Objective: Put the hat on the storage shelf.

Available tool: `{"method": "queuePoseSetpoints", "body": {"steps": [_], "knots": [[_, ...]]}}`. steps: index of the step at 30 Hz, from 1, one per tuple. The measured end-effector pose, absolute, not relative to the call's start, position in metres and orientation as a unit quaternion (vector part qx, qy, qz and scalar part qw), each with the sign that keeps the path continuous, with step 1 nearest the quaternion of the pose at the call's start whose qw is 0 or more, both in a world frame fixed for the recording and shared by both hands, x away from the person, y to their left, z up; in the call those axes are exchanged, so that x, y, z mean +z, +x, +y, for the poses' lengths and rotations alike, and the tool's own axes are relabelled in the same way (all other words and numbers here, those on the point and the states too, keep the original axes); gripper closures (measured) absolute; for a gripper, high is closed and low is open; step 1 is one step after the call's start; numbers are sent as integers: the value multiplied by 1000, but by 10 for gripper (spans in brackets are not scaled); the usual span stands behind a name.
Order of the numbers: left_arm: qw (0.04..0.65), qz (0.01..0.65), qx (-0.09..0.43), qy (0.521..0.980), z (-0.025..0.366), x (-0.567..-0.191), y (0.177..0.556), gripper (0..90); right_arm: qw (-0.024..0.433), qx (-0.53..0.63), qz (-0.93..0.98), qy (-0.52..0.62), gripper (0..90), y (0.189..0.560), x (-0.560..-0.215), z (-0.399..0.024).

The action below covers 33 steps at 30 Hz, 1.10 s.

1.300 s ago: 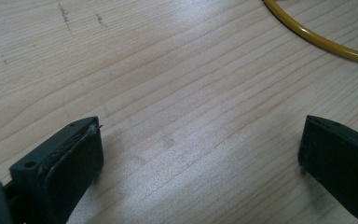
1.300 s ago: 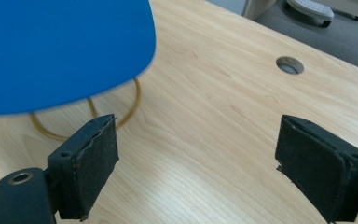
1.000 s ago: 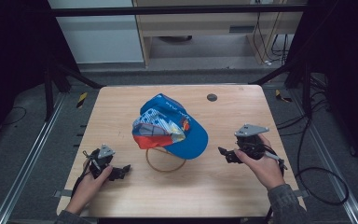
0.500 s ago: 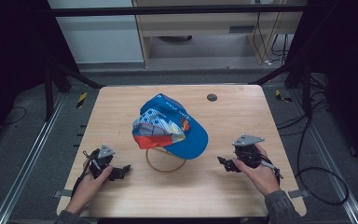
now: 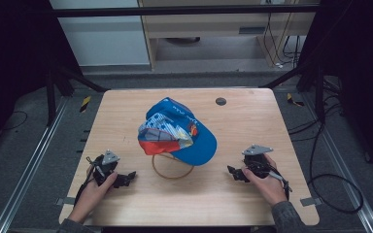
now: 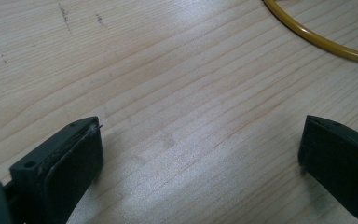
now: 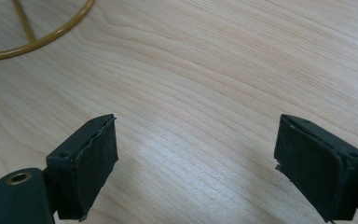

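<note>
The blue fabric cap (image 5: 182, 133) with a colourful front sat on a yellow wire ring stand (image 5: 171, 167) at the middle of the wooden tabletop (image 5: 252, 116). The left tool (image 5: 126, 178) and right tool (image 5: 233, 173) rested low on either side, well apart from it, jaws spread and empty; judging from this, the handling had not begun.

The left gripper (image 5: 126, 178) and the right gripper (image 5: 234, 174) are black hand-held units, each topped by a grey three-cornered plate. A black cable trails back from each along the forearm. Each unit carries two black jaws, blocky in form and faced with flat dark pads frayed at the edges. A brass-coloured eyelet sits at one jaw base of the right gripper. Grey sleeves cover both forearms.
</note>
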<state>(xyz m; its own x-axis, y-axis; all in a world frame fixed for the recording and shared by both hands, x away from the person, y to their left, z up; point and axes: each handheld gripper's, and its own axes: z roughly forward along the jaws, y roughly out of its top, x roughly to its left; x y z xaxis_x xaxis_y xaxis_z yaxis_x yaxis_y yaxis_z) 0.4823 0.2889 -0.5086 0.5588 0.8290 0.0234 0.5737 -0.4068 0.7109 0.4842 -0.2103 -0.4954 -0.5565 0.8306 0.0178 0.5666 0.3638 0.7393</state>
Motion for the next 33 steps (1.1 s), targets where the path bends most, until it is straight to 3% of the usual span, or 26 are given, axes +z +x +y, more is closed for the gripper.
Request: {"method": "queuePoseSetpoints", "body": {"steps": [33], "knots": [[334,429,190,818,288,-508,483,0,215,345,778,478,117,487,-512,-210]]}}
